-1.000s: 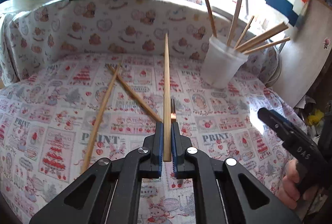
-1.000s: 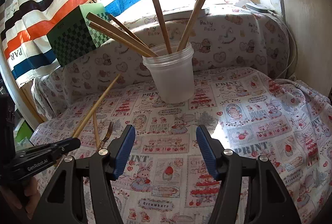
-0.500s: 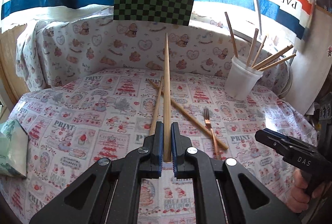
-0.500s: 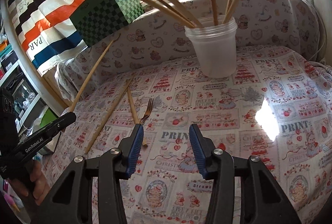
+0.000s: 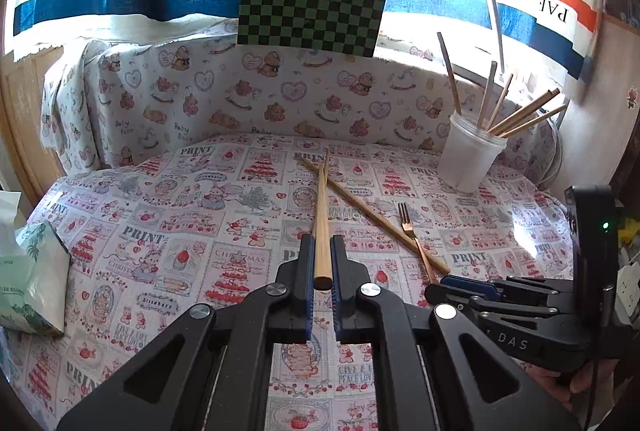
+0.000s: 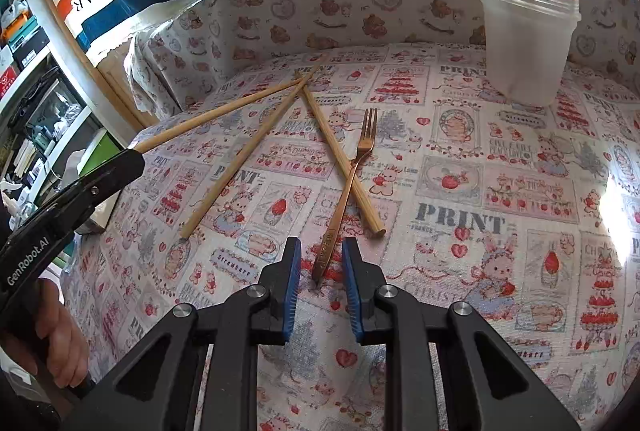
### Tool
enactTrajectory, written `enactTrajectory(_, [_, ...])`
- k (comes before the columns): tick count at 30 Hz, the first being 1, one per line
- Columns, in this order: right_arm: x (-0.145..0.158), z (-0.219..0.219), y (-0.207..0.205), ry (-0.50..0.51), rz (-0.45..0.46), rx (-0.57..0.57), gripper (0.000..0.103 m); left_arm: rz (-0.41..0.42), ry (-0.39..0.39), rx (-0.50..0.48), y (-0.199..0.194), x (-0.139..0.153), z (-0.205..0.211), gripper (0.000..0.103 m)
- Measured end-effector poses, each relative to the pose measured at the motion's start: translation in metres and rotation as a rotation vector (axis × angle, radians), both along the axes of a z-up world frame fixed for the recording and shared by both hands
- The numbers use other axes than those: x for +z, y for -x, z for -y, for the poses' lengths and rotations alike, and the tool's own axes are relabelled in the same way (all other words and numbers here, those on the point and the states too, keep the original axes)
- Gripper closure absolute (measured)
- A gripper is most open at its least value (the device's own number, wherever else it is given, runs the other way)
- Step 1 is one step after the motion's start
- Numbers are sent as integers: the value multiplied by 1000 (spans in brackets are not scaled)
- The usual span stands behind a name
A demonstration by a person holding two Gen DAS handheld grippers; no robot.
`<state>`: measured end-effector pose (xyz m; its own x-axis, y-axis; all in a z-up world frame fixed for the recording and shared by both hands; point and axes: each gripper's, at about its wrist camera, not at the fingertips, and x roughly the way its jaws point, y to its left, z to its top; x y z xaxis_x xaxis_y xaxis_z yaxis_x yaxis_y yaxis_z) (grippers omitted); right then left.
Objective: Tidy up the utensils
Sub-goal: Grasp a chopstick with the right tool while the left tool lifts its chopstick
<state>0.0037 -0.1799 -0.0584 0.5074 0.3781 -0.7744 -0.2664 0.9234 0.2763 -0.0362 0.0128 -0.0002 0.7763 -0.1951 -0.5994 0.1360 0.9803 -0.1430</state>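
Right wrist view: my right claw (image 6: 319, 273) is closing around the fork (image 6: 347, 187) handle at lower centre, pads not yet touching; "PRINT" marks the surface (image 6: 460, 219). "GenRobot.AI" labels my left claw (image 6: 134, 161), clenched on a chopstick (image 6: 218, 115).

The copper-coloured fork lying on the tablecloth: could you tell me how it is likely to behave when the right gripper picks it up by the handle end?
The fork looks like thin metal, so probably stiff but slippery. The right gripper is closing around its handle tip only, so the tines may droop or swing. Its handle crosses a chopstick, which might get nudged.
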Motion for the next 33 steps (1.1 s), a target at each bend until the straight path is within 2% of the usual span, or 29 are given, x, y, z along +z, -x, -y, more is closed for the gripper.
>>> enactTrajectory(4, [2,-10,-1,89,25,13,80,59,-5,11,8,12,0,97])
enactTrajectory(5, [2,-13,-1,116,33,10,82,72,-4,13,10,15,0,97])
enactTrajectory(6, [2,-15,0,142,41,2,90,83,-5,13,12,18,0,97])
enactTrajectory(8, [2,-15,2,170,56,-12,93,95,-6,15,15,22,0,97])
enactTrajectory(13, [5,8,8,120,68,-71,95,94,-11,14,18,23,-1,97])
enactTrajectory(19, [29,33,25,100,179,-140,95,97,0,19,19,25,-2,97])
enactTrajectory(24, [49,45,35,75,239,-158,96,112,1,22,21,31,-1,97])
enactTrajectory(29, [70,45,39,76,317,-157,101,125,-4,17,22,38,2,97])
enactTrajectory(33, [72,45,34,55,311,-158,101,140,-5,13,24,45,4,97])
